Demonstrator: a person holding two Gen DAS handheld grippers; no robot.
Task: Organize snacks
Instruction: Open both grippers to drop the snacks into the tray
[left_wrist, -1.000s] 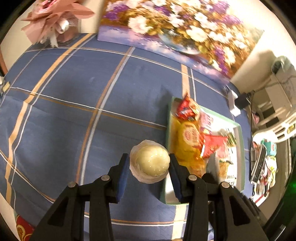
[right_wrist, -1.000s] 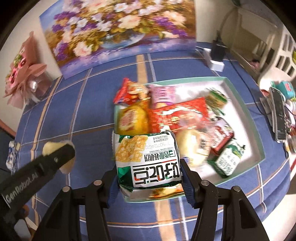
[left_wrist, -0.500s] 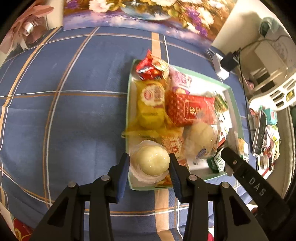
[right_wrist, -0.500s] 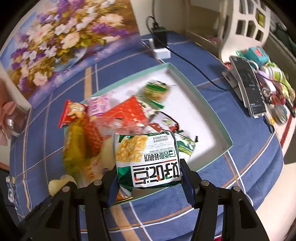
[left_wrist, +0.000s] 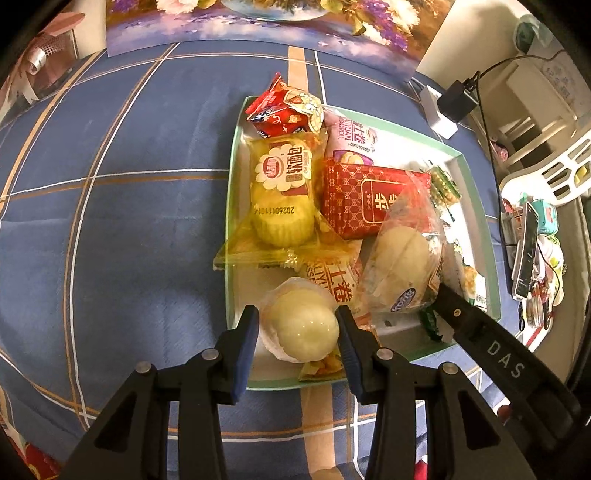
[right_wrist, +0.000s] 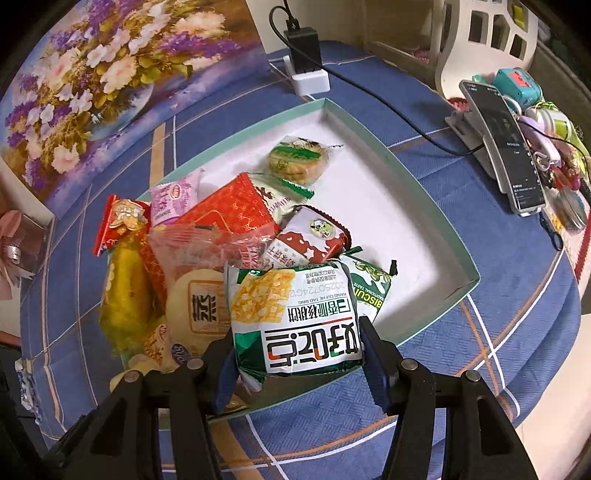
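The left gripper (left_wrist: 297, 334) holds a pale bun (left_wrist: 301, 328) between its fingers, over the tray's (left_wrist: 476, 206) near corner. The right gripper (right_wrist: 297, 354) clamps a green cracker packet (right_wrist: 295, 317) above the heap. Lower each until it rests, then spread the fingers gently.
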